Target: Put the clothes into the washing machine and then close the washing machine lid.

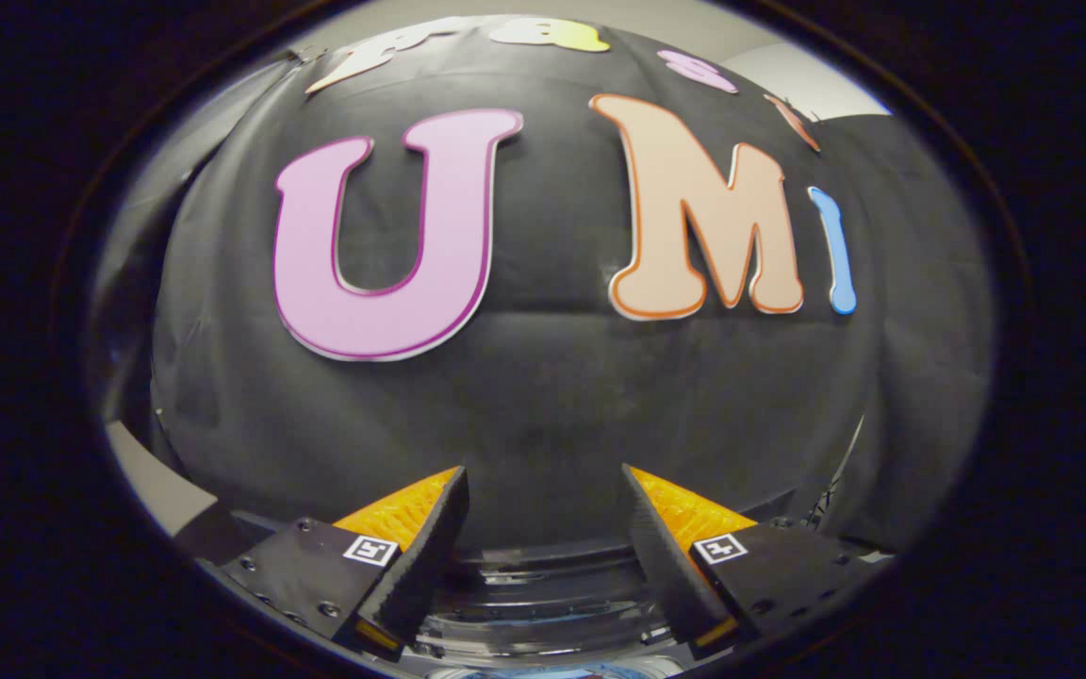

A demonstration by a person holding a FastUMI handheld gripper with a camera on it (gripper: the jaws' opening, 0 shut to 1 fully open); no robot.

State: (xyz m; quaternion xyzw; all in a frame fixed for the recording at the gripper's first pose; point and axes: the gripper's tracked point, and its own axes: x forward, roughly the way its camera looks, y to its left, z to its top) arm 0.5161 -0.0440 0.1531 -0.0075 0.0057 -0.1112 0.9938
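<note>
**Jaws empty and high above the drum: risks ahead**

Gripper view. Jaws (pixel 545 528) spread wide, nothing between them, pointed level at the booth's black cloth wall (pixel 543 396) rather than down at the work. Below and between the fingers (pixel 430 552), just a sliver of the washing machine (pixel 543 604): a curved clear rim with a row of small holes or rivets, probably the top of the drum or a see-through lid. Cannot tell whether that lid stands open or lies shut. At the very near edge, under the rim, a patch of pale blue (pixel 562 671), possibly cloth already inside, possibly part of the tub; too little showing to say. No garment identifiable with any certainty anywhere ahead of the fingers.

Judged from this: either before the first pick-up or between steps, with the whole task hard to gauge.

What could go wrong:
- Descending blind. With the aim this high, the machine sits almost out of sight; dropping straight down risks knocking a finger on the clear rim.
- Misreading the blue patch. If cloth, closing the lid now could trap a hanging fold; if not, the laundry still needs fetching.
- Grabbing the lid badly. Smooth clear plastic, likely slippery; a shallow pinch on its edge may slide off and let it slam.
- Snagging the wall cloth if swung forward carelessly.
</note>
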